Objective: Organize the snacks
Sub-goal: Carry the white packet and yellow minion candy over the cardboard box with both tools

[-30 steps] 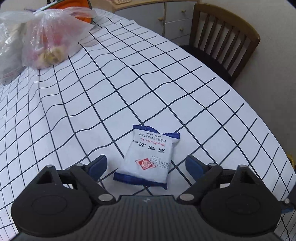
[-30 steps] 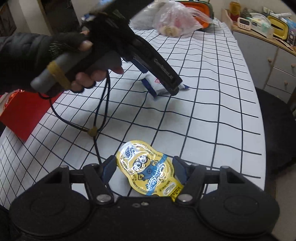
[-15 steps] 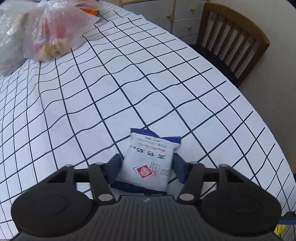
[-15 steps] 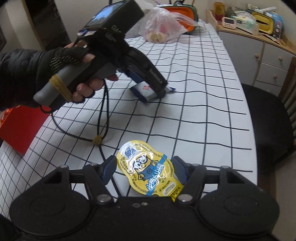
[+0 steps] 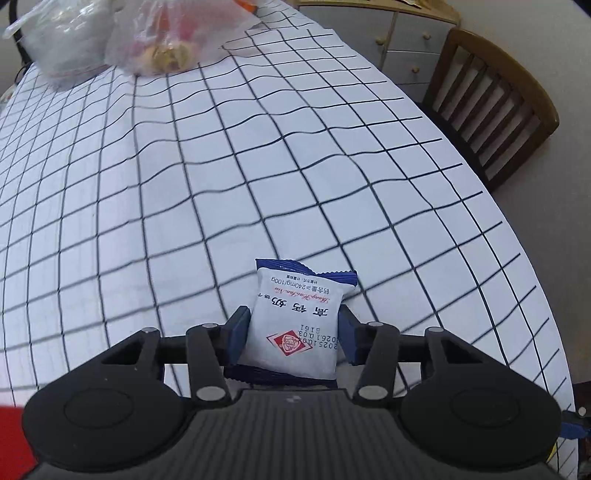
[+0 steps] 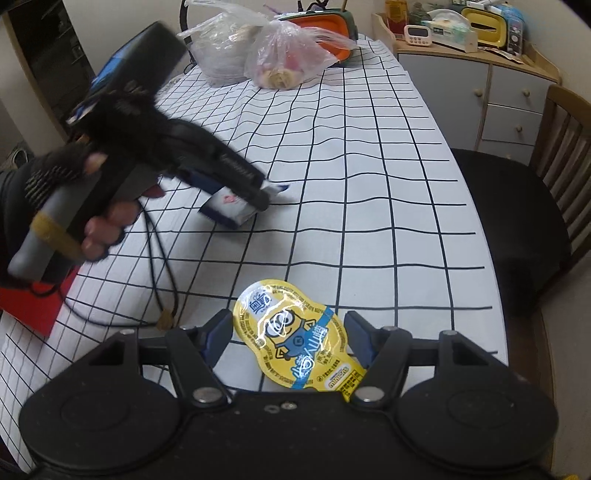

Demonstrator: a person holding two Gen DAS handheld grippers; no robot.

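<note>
I've got the left gripper (image 5: pixel 293 334) clamped on the white-and-blue snack packet (image 5: pixel 297 325); jaws have just been closing and both blue pads now press its sides. In the right wrist view the packet (image 6: pixel 231 206) looks tilted, near end lifted off the checked tablecloth (image 5: pixel 258 166), far end maybe touching the cloth, can't tell for sure. So the left side is at the pick-up step, grasp made, lift barely begun.

The right gripper (image 6: pixel 291 339) straddles the yellow cartoon pouch (image 6: pixel 295 339), which lies flat on the cloth near the table's front edge. Its pads stand at each side of the pouch; the right one looks to be at the pouch edge, the left one shows a sliver of gap. Reads as not squeezed yet, pouch between the jaws but not gripped.

Next, imo: lift the packet clear w/o dragging its tail on the cloth, then carry it to wherever the snacks get grouped. The plastic bags (image 6: pixel 273 55) and the orange container (image 6: pixel 317 33) at the far end look like candidates, though I can't tell which is the target. The right needs to close on the pouch; it's thin and flat, so the pads must get low enough to catch its rim, else they slide over it. Also mind the black cable (image 6: pixel 159 266) trailing from the left tool across the cloth.
</note>
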